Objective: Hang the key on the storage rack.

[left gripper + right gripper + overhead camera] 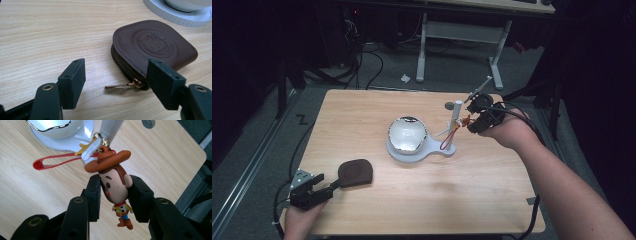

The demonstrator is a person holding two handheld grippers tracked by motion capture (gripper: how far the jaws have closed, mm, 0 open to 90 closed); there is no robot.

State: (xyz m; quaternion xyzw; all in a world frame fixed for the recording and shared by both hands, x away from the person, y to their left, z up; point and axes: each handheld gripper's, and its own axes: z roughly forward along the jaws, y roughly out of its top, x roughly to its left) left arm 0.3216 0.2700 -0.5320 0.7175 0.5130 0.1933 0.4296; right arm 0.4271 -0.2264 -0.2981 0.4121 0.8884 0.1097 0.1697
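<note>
Brown-hatted figure point(113, 187) is pinched by its head in the right gripper point(113, 191), hanging beside the white stand point(457, 114). Its red loop point(53, 161) may snag on the stand's peg and tip it toward the bowl point(407, 134). Left gripper point(116, 82) stands spread at the pouch point(152, 47) on the table point(362, 110).

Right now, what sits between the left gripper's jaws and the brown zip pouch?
Nothing but bare table: in the left gripper view the open left gripper frames the brown zip pouch, whose brass zipper pull lies between the jaws.
</note>
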